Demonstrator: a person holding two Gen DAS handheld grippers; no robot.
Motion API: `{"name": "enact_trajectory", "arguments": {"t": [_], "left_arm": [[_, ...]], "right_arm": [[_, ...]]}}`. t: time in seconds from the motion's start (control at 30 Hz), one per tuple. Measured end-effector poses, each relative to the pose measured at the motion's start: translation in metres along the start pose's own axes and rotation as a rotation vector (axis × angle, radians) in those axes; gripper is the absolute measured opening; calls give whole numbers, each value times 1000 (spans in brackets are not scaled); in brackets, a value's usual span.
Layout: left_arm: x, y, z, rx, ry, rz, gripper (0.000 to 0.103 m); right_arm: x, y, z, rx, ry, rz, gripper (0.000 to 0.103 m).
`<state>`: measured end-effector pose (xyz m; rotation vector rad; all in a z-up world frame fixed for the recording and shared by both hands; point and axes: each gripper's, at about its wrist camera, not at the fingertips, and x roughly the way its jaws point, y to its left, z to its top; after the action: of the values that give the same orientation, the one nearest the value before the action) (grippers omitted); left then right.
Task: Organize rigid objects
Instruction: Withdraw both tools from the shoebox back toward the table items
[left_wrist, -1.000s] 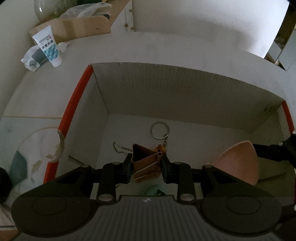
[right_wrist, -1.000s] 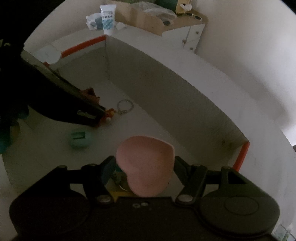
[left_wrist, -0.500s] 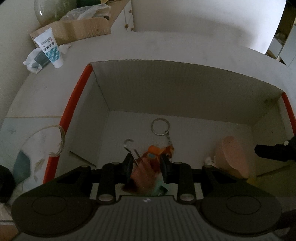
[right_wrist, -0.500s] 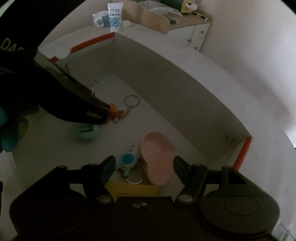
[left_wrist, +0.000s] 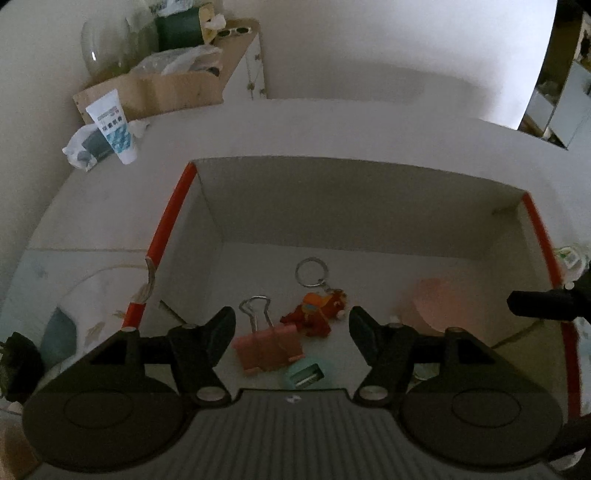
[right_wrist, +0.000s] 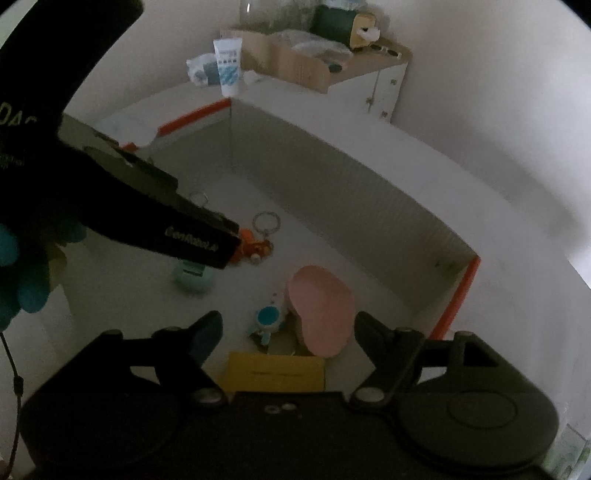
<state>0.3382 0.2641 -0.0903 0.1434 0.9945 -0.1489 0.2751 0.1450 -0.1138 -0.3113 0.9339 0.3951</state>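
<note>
A white cardboard box with orange edges (left_wrist: 168, 229) (right_wrist: 458, 295) holds the objects. On its floor lie a pink binder clip (left_wrist: 267, 349), an orange toy keychain with a ring (left_wrist: 317, 310) (right_wrist: 255, 243), a teal sharpener (left_wrist: 304, 374) (right_wrist: 192, 277) and a pink heart-shaped object (left_wrist: 432, 304) (right_wrist: 321, 308). A small blue and white toy (right_wrist: 267, 319) and a yellow card (right_wrist: 275, 371) lie near the heart. My left gripper (left_wrist: 291, 325) is open and empty above the clip. My right gripper (right_wrist: 288, 328) is open and empty above the heart.
A white tube (left_wrist: 114, 127) (right_wrist: 229, 66), a crumpled bag (left_wrist: 83, 151) and a cluttered cardboard tray (left_wrist: 159, 88) stand on the white table behind the box. A patterned plate (left_wrist: 81, 317) lies left of the box. A white cabinet (right_wrist: 384, 88) stands at the back.
My left gripper opened and dropped the pink binder clip onto the box floor. My right gripper opened and released the pink heart into the box. Both grippers have risen.
</note>
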Motion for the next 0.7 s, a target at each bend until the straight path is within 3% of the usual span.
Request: {"name": "enact_trajectory", "arguments": {"t": [0.4, 0.7], "left_arm": [[-48, -11, -17, 13, -85, -5, 67], [-81, -25, -29, 8, -146, -23, 68]], "right_arm": [[-52, -4, -18, 46, -119, 37, 93], [-91, -18, -40, 92, -202, 62, 95]]}}
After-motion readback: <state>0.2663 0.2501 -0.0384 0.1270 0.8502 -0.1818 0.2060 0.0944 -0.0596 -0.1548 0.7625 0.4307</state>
